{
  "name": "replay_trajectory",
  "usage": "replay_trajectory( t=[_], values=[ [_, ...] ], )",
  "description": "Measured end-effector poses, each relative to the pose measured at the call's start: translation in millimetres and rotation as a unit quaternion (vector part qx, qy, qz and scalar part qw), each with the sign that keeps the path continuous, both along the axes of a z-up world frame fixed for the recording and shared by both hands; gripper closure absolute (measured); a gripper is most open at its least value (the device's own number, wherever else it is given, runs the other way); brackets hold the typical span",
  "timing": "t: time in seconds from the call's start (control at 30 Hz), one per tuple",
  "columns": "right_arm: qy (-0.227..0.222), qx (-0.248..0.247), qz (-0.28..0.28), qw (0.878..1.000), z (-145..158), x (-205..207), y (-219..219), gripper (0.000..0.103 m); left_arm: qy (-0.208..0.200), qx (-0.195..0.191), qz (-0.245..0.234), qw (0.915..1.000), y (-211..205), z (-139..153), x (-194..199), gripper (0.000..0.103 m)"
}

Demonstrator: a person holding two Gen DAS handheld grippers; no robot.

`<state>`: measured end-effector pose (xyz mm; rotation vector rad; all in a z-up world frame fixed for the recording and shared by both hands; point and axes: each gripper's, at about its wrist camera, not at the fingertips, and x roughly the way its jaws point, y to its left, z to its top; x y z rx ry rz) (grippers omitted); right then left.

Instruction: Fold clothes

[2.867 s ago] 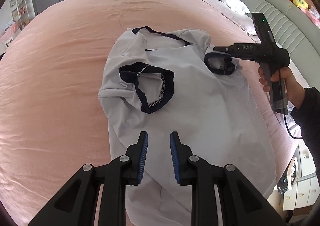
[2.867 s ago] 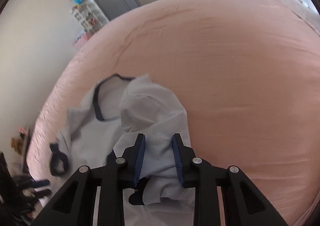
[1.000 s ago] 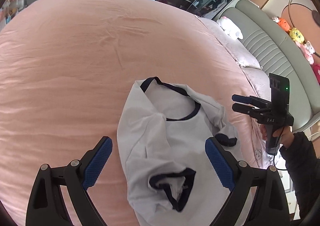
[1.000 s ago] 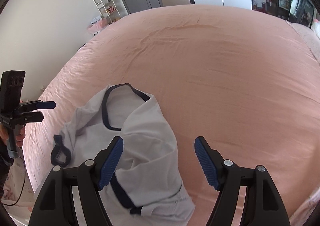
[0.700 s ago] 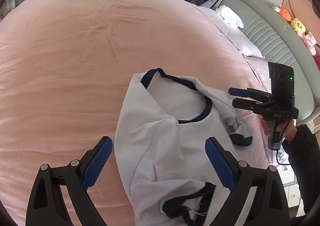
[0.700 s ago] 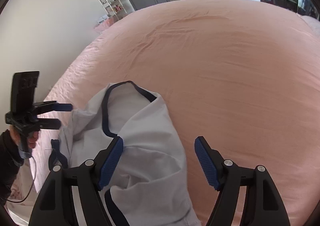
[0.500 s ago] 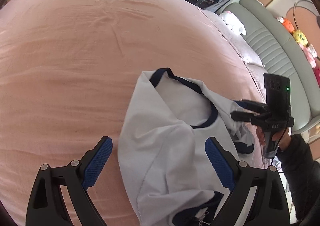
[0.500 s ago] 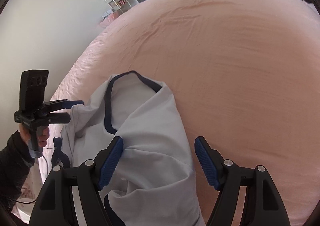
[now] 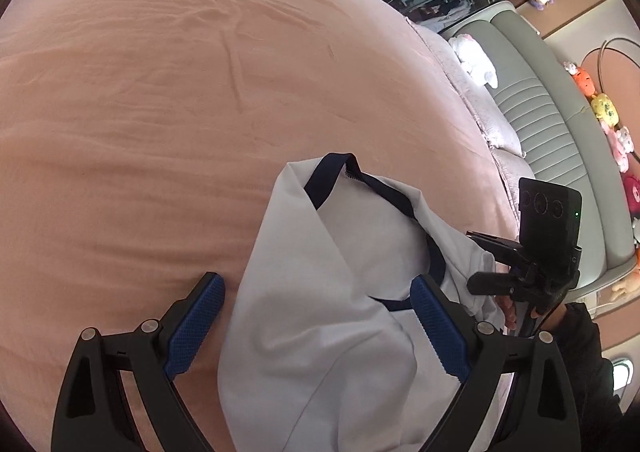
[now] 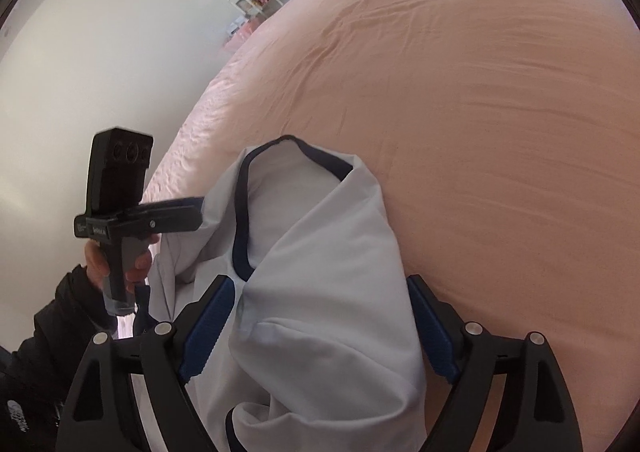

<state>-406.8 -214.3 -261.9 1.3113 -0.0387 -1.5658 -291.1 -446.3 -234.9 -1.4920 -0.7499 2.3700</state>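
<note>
A pink bedsheet (image 9: 160,132) carries a crumpled white shirt (image 9: 320,312) with navy trim, lying between the wide-open left gripper (image 9: 318,320) fingers; the right gripper (image 10: 320,326), jaws just widened, straddles it too.

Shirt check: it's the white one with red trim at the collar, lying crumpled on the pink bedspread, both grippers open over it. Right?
Not quite: the trim is dark navy, not red, as the left wrist view shows on the shirt collar. The rest holds: it lies crumpled on the pink bedspread, with the left gripper and right gripper open over it.
</note>
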Motion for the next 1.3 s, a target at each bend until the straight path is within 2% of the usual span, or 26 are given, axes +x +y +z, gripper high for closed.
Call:
replay_trajectory(
  t=[0.17, 0.27, 0.4, 0.47, 0.5, 0.53, 0.57, 0.6, 0.63, 0.67, 0.7, 0.77, 0.83, 0.93, 1.03, 1.17, 1.3],
  values=[
    [-0.032, -0.005, -0.015, 0.999, -2.0, -5.9, -1.3, 0.012, -0.004, -0.014, -0.002, 0.9999, 6.1, -1.2, -2.0, 0.005],
    [-0.041, -0.009, -0.034, 0.999, -4.1, -7.9, 5.0, 0.02, -0.003, -0.043, -0.013, 0.999, 12.8, 0.7, -2.5, 0.005],
    [-0.036, 0.002, -0.049, 0.998, -4.8, -8.3, 9.4, 0.042, 0.005, -0.095, -0.015, 0.9954, 28.5, 2.5, 0.1, 0.005],
    [-0.032, 0.009, -0.056, 0.998, -4.9, -8.5, 11.0, 0.048, 0.006, -0.119, -0.017, 0.9928, 37.0, 3.2, 0.4, 0.005],
    [-0.036, 0.01, -0.061, 0.997, -6.8, -8.3, 11.9, 0.055, 0.007, -0.124, -0.022, 0.992, 40.5, 3.4, 0.8, 0.006],
    [-0.041, 0.012, -0.067, 0.997, -8.8, -8.1, 12.8, 0.071, 0.01, -0.124, -0.025, 0.9919, 42.4, 4.2, 1.8, 0.006],
    [-0.046, 0.014, -0.073, 0.996, -10.8, -7.9, 13.8, 0.073, 0.013, -0.124, -0.022, 0.992, 42.7, 5.5, 3.0, 0.013],
    [-0.051, 0.015, -0.078, 0.996, -12.8, -7.6, 14.7, 0.078, 0.015, -0.123, -0.019, 0.9921, 43.0, 6.8, 4.3, 0.039],
    [-0.049, 0.016, -0.079, 0.996, -12.5, -6.5, 13.5, 0.083, 0.014, -0.125, -0.009, 0.992, 42.0, 7.9, 5.0, 0.057],
    [-0.04, 0.025, -0.08, 0.996, -11.2, -5.6, 7.7, 0.086, 0.01, -0.123, 0.004, 0.9923, 40.1, 8.0, 5.4, 0.085],
    [-0.032, 0.034, -0.082, 0.996, -9.9, -4.6, 1.6, 0.088, 0.006, -0.121, 0.018, 0.9924, 38.2, 8.1, 5.9, 0.09],
    [-0.005, 0.057, -0.079, 0.995, -2.8, -1.9, -7.4, 0.091, 0.019, -0.12, 0.019, 0.9924, 40.7, 13.2, 8.4, 0.092],
    [0.019, 0.072, -0.079, 0.994, 5.1, 1.9, -13.1, 0.093, 0.034, -0.135, 0.012, 0.9902, 46.2, 21.3, 12.3, 0.093],
    [0.012, 0.047, -0.074, 0.996, 16.0, 6.7, -9.2, 0.094, 0.054, -0.142, 0.002, 0.9885, 53.5, 37.1, 18.1, 0.094],
    [0.02, -0.012, -0.06, 0.998, 38.3, 17.5, 0.2, 0.095, 0.076, -0.132, -0.001, 0.9883, 53.3, 55.7, 27.1, 0.095],
    [0.037, -0.027, -0.056, 0.997, 63.0, 35.0, 14.1, 0.095, 0.101, -0.115, 0.004, 0.9882, 48.8, 82.8, 48.9, 0.095],
    [0.04, -0.05, -0.059, 0.996, 81.6, 54.5, 34.1, 0.095, 0.121, -0.104, 0.003, 0.9873, 64.7, 105.5, 64.9, 0.095]
  ],
)
